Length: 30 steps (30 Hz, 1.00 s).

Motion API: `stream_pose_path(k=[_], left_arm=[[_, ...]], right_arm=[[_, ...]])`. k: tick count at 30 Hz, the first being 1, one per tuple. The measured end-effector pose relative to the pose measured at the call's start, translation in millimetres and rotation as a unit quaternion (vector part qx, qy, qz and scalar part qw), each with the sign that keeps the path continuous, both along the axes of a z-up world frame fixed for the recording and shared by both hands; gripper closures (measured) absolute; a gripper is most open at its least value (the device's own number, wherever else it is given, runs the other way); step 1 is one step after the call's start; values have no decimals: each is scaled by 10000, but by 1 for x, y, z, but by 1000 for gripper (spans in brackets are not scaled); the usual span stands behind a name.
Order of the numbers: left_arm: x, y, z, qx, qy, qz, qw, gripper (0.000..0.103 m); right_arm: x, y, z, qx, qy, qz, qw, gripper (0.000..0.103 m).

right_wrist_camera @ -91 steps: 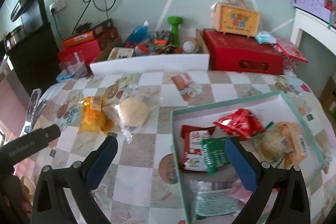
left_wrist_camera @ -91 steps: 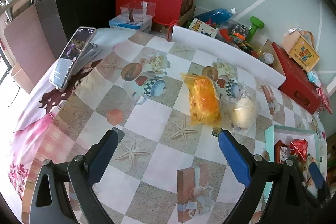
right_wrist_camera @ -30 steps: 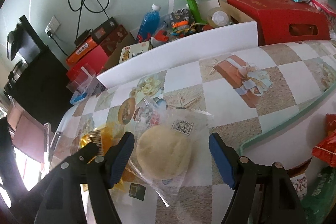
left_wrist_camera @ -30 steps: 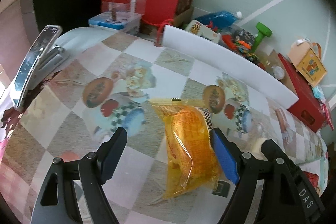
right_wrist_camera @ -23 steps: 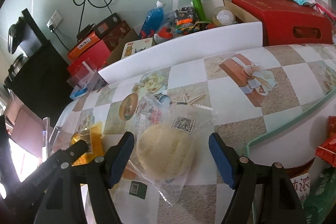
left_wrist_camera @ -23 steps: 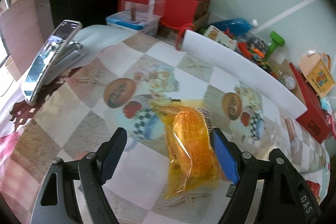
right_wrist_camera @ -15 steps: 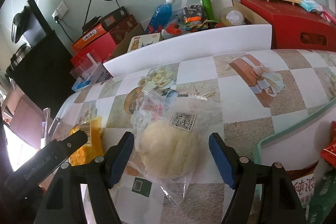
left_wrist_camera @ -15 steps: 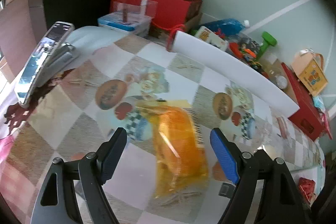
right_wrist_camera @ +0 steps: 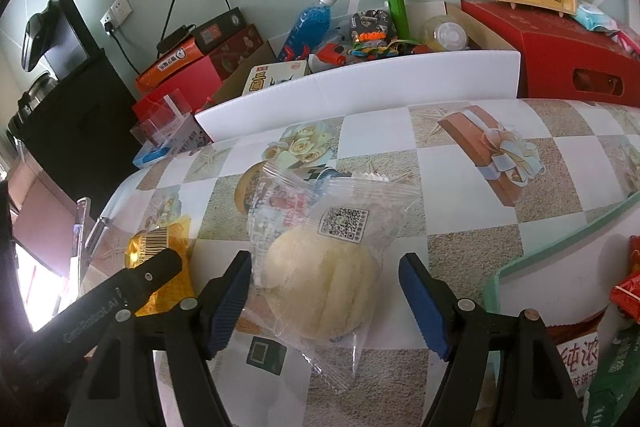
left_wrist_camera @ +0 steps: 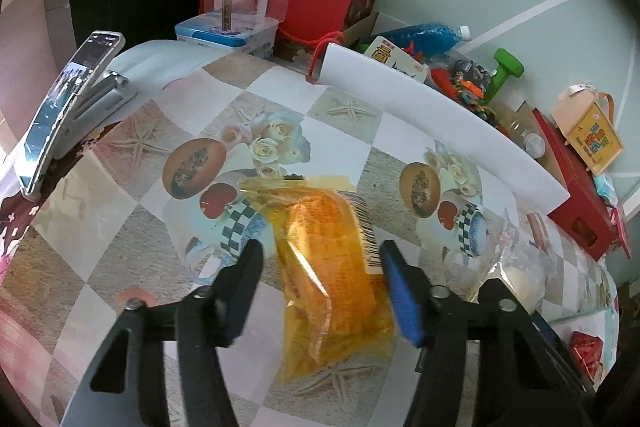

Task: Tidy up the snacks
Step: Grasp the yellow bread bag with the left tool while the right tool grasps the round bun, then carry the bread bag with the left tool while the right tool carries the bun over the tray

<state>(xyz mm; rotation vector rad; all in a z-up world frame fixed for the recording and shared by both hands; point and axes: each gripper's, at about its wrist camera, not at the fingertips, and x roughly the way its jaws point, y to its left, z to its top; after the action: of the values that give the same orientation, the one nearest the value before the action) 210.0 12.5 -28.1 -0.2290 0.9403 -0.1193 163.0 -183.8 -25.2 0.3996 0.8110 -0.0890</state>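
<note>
The left gripper (left_wrist_camera: 320, 271) points down at the table (left_wrist_camera: 344, 111), its fingers (left_wrist_camera: 400, 291) closing around the orange snack packet (left_wrist_camera: 332, 275), which lies flat on the checked cloth between them; the right-hand blue pad sits at the packet's barcode edge, while the dark finger on the other side shows a narrow strip of cloth between itself and the wrapper, so the packet is bracketed but not yet visibly squeezed; the right gripper (right_wrist_camera: 326, 291) hangs just beside it over the clear-wrapped pale bun (right_wrist_camera: 320, 287), its fingers (right_wrist_camera: 420, 303) wide apart on either side of the bun, the left pad close against the wrapper's edge, the other clear of it with bare table between; the bun rests on the cloth with its printed code square facing up; in the right wrist view the orange packet shows to the left of the bun, under the tip of the left gripper; at the right edge lies the teal-rimmed tray (right_wrist_camera: 560, 251) with red and green packets in it; farther off a white board (right_wrist_camera: 360, 87) stands along the table's far edge, with red boxes (right_wrist_camera: 568, 55), a blue bottle (right_wrist_camera: 308, 23) and a green dumbbell (right_wrist_camera: 396, 3) behind it.
</note>
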Motion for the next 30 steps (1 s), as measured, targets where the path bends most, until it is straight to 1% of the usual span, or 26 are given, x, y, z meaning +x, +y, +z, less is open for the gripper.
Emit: stream_pose_path(k=[2,4,5,6,15,24,27,30], left_arm=[[-1,0,0,-64,-20,-36,10000,57],[-2,-1,2,-46,-42,-48,10000,59],[-2,-1,2,-34,-55,-50,10000,59],[-2,-1,3,-45,-65,-52,10000,60],[-5,0,8,-94,-135,-61,9998,60],[-12,-1,22,-112,-318,-134,9993,60],[-13,-4,26,-95,-353,-171,9992,60],[-15,-6,27,-83,-346,-196,9992,60]], right_arm=[[0,0,0,-21,0,-3,10000,26],[-1,-1,0,-11,-26,-29,10000,31],[-2,-2,2,-4,-78,-49,10000,41],[-3,-3,3,6,-107,-46,9999,45],[-4,-2,6,-1,-140,-47,9999,49],[-21,-10,35,-47,-534,-190,9984,49],[-23,-11,39,-65,-561,-203,9982,49],[-22,-11,38,-63,-484,-220,9986,49]])
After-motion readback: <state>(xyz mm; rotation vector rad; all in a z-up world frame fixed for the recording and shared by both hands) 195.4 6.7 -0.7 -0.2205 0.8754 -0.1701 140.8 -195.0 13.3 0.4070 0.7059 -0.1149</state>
